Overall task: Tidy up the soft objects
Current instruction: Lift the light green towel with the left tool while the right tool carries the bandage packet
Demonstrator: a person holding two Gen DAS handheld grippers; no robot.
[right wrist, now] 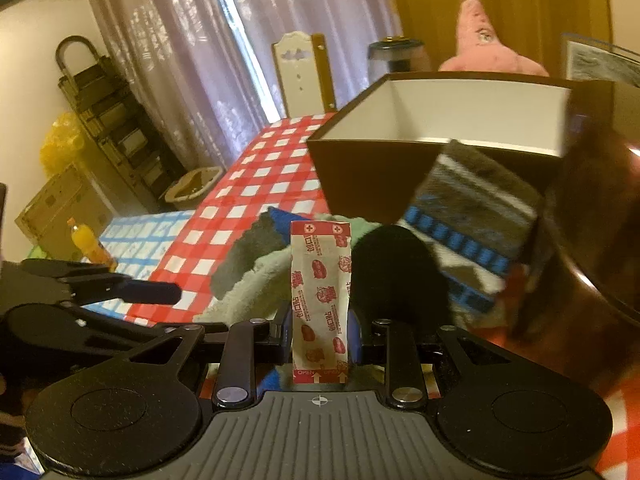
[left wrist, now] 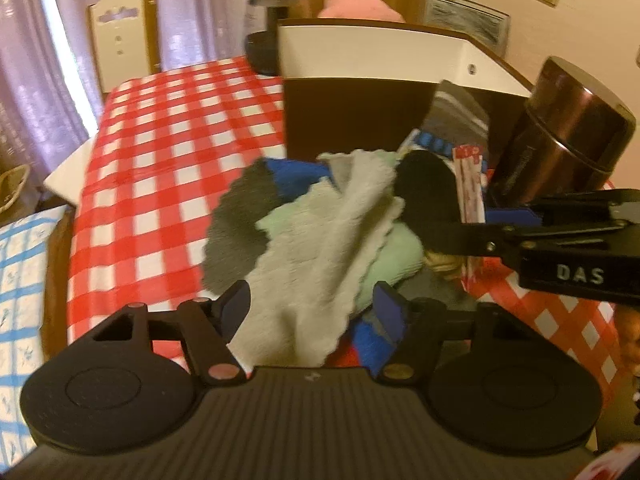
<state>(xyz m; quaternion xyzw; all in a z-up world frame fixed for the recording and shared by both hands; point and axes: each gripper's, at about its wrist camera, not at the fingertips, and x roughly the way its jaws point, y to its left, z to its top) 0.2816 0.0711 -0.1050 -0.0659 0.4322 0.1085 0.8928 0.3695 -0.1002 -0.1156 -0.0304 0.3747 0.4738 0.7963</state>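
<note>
A pile of soft things lies on the red-checked tablecloth in front of a brown box with a white inside. My left gripper stands open astride a pale grey-green cloth, which runs up between its blue pads. Under that cloth sit a dark grey scalloped cloth and a blue one. My right gripper is shut on an upright red-and-white bandage packet. Beside it is a black fuzzy piece. A striped grey sock leans on the box.
A brown metal canister stands right of the pile, close to the right gripper. Behind the box are a kettle and a pink plush. A white chair stands at the table's far end.
</note>
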